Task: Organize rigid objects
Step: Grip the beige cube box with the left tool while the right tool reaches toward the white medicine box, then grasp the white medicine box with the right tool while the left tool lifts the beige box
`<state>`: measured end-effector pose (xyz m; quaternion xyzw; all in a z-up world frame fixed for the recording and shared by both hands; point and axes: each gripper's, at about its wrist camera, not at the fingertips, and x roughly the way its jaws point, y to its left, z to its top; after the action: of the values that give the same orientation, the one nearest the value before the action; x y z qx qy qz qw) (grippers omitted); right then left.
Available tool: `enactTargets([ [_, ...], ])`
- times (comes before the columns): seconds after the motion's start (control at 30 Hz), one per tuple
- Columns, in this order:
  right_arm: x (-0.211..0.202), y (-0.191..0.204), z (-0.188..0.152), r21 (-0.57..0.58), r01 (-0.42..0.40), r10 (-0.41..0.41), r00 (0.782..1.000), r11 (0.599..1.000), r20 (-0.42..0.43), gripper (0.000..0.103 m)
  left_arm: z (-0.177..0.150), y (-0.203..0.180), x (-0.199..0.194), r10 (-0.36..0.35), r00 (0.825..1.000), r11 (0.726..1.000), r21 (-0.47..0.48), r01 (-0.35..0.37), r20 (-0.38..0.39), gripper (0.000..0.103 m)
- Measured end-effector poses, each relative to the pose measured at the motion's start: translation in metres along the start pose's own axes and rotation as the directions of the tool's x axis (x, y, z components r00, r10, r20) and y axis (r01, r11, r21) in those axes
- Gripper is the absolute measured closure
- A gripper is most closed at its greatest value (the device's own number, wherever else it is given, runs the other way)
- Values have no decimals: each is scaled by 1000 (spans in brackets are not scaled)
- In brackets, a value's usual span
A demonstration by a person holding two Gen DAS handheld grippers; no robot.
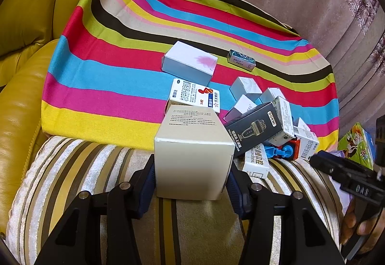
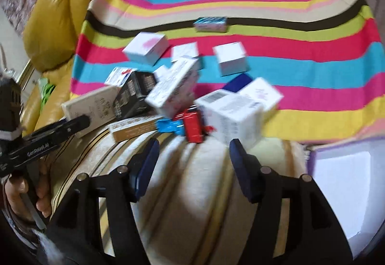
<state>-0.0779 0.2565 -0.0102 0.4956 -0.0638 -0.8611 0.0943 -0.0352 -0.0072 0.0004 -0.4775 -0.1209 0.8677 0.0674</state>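
My left gripper (image 1: 192,180) is shut on a cream box (image 1: 192,151), held upright over the striped cushion (image 1: 72,180). Beyond it a pile of small boxes lies on the rainbow-striped cloth (image 1: 108,72): a black DORMI box (image 1: 255,130), a white and blue medicine box (image 1: 195,95), a white box with a pink smear (image 1: 190,62), and a red and blue toy (image 1: 286,150). My right gripper (image 2: 193,156) is open above the cushion, with nothing between its fingers. Just ahead of it are the toy (image 2: 190,125) and a white barcode box (image 2: 231,115). The right wrist view is blurred.
Yellow leather sofa arms (image 1: 24,48) rise on the left. A small shiny box (image 1: 240,59) lies apart, farther back on the cloth. A green printed pack (image 1: 356,144) sits at the right edge. A purple-rimmed white sheet (image 2: 341,192) lies right of the cushion.
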Motion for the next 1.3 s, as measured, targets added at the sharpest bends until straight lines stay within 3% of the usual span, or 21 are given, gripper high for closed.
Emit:
enactTargets([
  [0.1,1,-16,5,56,25,-25,1000,998,0,38,0,1,0,-4,1000,1000,-4,4,0,49],
  [0.23,6,-25,11,89,-10,12,1000,996,-15,38,-1,1,1,-3,1000,1000,-1,3,-4,49],
  [0.43,7,3,28,-54,86,-85,996,995,27,33,-1,2,1,-8,1000,1000,-4,8,-4,49],
  [0.53,16,30,34,-170,44,-44,999,984,3,23,-1,2,1,-10,1000,1000,-5,10,-4,49],
  [0.67,26,61,35,-396,76,-71,997,915,26,20,-1,4,1,-18,1000,1000,-9,18,-4,49],
  [0.7,26,62,37,-426,68,-66,998,902,20,14,0,4,1,-20,1000,1000,-10,20,-5,49],
  [0.77,24,63,42,-498,24,-35,999,867,-13,11,0,4,2,-22,1000,1000,-9,22,-8,49],
  [0.9,17,61,50,-671,-28,9,999,741,-32,10,0,4,2,-28,1000,1000,-12,28,-9,49],
  [0.93,20,58,56,-687,-48,29,999,725,-40,10,0,4,2,-29,1000,1000,-13,29,-9,49],
  [1.03,31,54,66,-697,-124,72,992,707,-104,10,0,4,2,-29,1000,999,-13,29,-10,49],
  [1.17,52,59,63,-743,-191,67,979,642,-194,10,0,4,3,-29,1000,1000,-12,29,-10,49],
  [1.3,67,55,69,-731,-196,63,977,654,-206,10,0,5,3,-28,1000,1000,-9,28,-13,49],
])
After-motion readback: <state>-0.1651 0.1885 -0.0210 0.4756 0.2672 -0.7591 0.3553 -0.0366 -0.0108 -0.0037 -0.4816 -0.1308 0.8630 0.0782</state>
